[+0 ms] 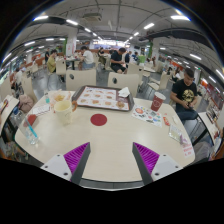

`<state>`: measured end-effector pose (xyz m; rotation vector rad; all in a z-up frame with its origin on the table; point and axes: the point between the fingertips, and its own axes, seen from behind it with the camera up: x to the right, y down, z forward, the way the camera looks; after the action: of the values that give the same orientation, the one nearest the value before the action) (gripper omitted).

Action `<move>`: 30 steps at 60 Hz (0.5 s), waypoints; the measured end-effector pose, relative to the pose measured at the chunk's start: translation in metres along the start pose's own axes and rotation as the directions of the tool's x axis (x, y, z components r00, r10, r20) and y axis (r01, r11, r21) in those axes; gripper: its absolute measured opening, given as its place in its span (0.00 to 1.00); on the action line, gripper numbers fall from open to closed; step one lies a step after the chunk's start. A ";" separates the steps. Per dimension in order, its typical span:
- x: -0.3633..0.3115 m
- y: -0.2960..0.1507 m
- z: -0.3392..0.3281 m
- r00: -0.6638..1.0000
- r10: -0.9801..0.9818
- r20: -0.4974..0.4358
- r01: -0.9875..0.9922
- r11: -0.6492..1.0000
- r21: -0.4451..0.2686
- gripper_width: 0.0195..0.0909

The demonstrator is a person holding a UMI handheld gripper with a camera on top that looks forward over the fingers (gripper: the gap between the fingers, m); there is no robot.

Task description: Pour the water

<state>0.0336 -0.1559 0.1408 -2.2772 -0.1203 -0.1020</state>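
A pale yellow pitcher stands upright near the table's left edge; a reddish cup stands upright toward its far right.

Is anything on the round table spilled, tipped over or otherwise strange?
Nothing stands out. The pale cup, the red round coaster and the patterned tray sit level on the round cream table; the open gripper holds nothing.

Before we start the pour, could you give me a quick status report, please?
Gripper open, holding nothing. Pitcher on the table, beyond the fingers, untouched. Red coaster ahead, path otherwise open.
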 end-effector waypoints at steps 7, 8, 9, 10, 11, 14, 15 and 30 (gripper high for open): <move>-0.007 0.012 -0.003 1.000 0.002 -0.028 -0.002 1.000 -0.017 0.92; -0.012 0.016 -0.004 0.999 0.001 -0.032 -0.002 1.000 -0.020 0.92; -0.015 0.019 -0.006 0.999 0.001 -0.036 -0.001 1.000 -0.022 0.92; -0.019 0.021 -0.007 0.999 -0.001 -0.039 0.000 1.000 -0.023 0.92; -0.023 0.025 -0.008 0.999 -0.002 -0.042 0.001 1.000 -0.024 0.92; -0.037 0.035 -0.013 0.999 -0.009 -0.045 0.007 0.999 -0.033 0.92; -0.043 0.038 -0.015 0.999 -0.012 -0.044 0.011 0.999 -0.037 0.92; -0.184 0.075 -0.038 0.999 -0.015 0.049 0.017 0.999 -0.046 0.92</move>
<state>-0.1415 -0.2431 0.0886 -2.3262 -0.1632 -0.0588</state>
